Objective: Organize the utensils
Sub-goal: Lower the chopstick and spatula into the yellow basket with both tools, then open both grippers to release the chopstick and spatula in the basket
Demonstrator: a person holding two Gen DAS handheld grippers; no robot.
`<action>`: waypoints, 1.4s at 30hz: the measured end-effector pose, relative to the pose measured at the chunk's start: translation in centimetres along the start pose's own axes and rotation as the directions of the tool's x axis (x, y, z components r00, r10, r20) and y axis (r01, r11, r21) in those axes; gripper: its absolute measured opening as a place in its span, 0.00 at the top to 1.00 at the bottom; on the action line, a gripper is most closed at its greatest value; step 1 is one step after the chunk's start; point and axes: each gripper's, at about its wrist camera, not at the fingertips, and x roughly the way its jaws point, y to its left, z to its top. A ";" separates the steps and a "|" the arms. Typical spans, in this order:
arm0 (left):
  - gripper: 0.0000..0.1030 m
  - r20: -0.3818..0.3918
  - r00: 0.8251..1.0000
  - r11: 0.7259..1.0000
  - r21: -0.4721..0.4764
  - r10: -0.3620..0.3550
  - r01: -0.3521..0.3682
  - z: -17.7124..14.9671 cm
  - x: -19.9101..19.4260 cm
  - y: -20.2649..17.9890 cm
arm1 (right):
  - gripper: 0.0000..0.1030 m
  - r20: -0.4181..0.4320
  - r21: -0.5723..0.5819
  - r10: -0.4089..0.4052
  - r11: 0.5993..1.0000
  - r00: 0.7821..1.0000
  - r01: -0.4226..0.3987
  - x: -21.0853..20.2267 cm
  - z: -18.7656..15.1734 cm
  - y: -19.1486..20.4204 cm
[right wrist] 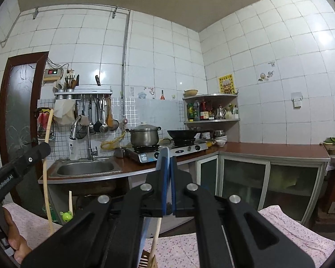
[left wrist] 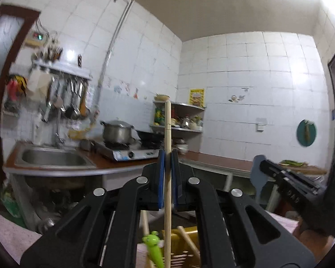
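My left gripper [left wrist: 167,156] is shut on a long wooden stick [left wrist: 167,129] held upright; the same stick shows at the left of the right wrist view [right wrist: 47,156]. My right gripper [right wrist: 167,158] is shut on a flat grey-blue utensil [right wrist: 165,156], whose blade shows in the left wrist view [left wrist: 258,174]. Below the left gripper a yellow slotted holder [left wrist: 181,250] holds wooden sticks and a green frog-topped utensil [left wrist: 153,245]. The frog utensil also shows in the right wrist view [right wrist: 66,215].
A table with a pink floral cloth [right wrist: 178,248] lies under both grippers. Behind is a kitchen counter [right wrist: 268,150] with a sink [right wrist: 84,167], a gas stove with a pot [right wrist: 145,136] and a wok [right wrist: 183,135], and a corner shelf [right wrist: 212,109].
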 end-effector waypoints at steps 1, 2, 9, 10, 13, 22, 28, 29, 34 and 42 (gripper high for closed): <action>0.96 -0.001 1.000 1.000 0.000 0.003 -0.003 -0.1 0.1 0.1 | 0.97 0.000 -0.006 0.004 1.000 1.000 -0.004 0.1 -0.2 0.0; 0.96 -0.007 1.000 1.000 -0.013 -0.003 0.003 -0.3 0.3 0.3 | 0.97 0.001 -0.010 0.009 1.000 1.000 -0.009 0.1 -0.3 0.1; 0.96 -0.023 1.000 0.999 0.051 -0.002 0.003 -2.5 1.0 -0.4 | 0.97 -0.007 -0.067 0.019 0.998 1.000 -0.019 0.6 -1.8 1.2; 0.96 -0.033 0.999 0.998 0.056 -0.006 0.008 -2.9 1.2 -0.4 | 0.97 -0.006 -0.077 0.020 0.997 1.000 -0.020 0.6 -2.1 1.4; 0.96 -0.054 0.998 0.998 0.061 -0.010 0.013 -3.6 1.3 -0.4 | 0.97 -0.015 -0.105 0.032 0.994 0.999 -0.034 0.8 -2.9 1.5; 0.96 -0.168 0.985 0.999 0.045 0.034 -0.027 -5.8 -0.4 0.6 | 0.97 -0.119 -0.094 0.098 0.990 0.988 -0.109 1.2 -5.3 0.4; 0.69 -0.272 0.960 0.998 0.026 0.064 -0.059 -6.3 -2.4 0.7 | 0.95 -0.269 -0.042 0.154 0.984 0.951 -0.171 1.2 -6.6 -0.5; 0.42 -0.291 0.953 0.997 0.015 0.081 -0.080 -6.2 -2.9 0.8 | 0.94 -0.281 -0.014 0.162 0.985 0.946 -0.173 0.7 -6.5 -1.0; 0.20 -0.412 0.900 0.983 -0.039 0.146 -0.177 -5.3 -5.9 2.2 | 0.39 -0.318 0.028 0.130 0.991 0.939 -0.128 -2.6 -5.8 -2.6; 0.05 -0.558 0.808 0.965 -0.044 0.190 -0.257 -5.9 -11.4 3.1 | 0.35 -0.475 -0.016 0.055 0.997 0.878 -0.071 -8.1 -7.5 -2.4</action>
